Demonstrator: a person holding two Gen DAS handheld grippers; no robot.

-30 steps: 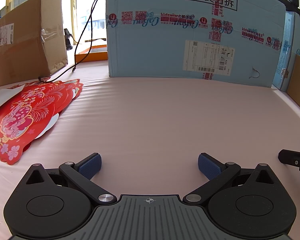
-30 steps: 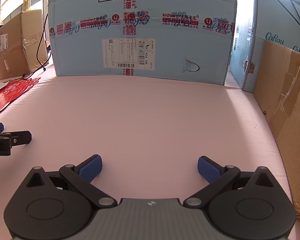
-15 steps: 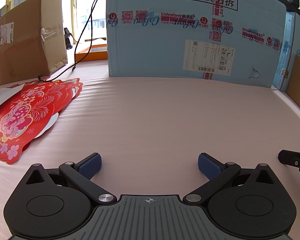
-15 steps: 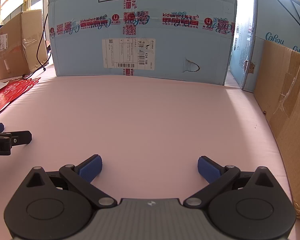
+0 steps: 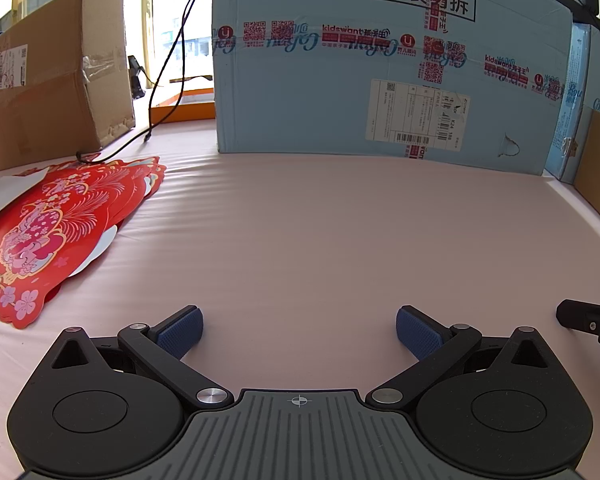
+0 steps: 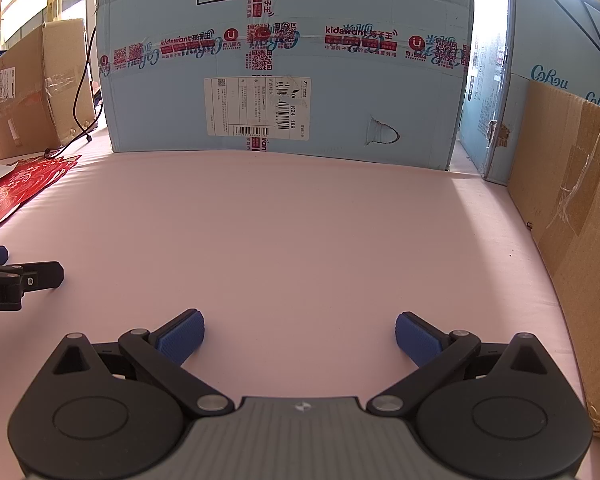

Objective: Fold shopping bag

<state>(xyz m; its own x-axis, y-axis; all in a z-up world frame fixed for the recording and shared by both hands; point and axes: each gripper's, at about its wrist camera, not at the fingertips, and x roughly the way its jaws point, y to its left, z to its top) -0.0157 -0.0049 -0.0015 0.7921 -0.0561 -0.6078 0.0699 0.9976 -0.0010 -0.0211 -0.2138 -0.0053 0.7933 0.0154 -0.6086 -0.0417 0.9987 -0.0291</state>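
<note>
Looking along my left gripper (image 5: 299, 330), I see both blue fingers (image 5: 180, 330) spread wide with nothing between them, only the bare pink table cover (image 5: 320, 232). My right gripper (image 6: 299, 334) stands the same way: its fingers (image 6: 416, 338) are apart and hold nothing, with pink cover under the gap. Each tool shows in the other's view, so the right one sits just off my left gripper's right fingertip, and the left one sits off my right gripper's left fingertip; they do not touch.

Ahead and to the left of my left fingers lies a stack of flat red sheets with pink flower prints (image 5: 48, 236), resting on the cover. I cannot tell from here whether this stack is the shopping bag. It lies well apart from both pairs of fingers.

Straight ahead of both grippers stands a large light-blue carton (image 5: 380, 80) with a shipping label. A brown carton (image 5: 52, 80) stands beyond the red stack, and a black cable (image 5: 168, 64) hangs beside it. Another brown carton (image 6: 572, 208) stands to the right of my right fingers.
</note>
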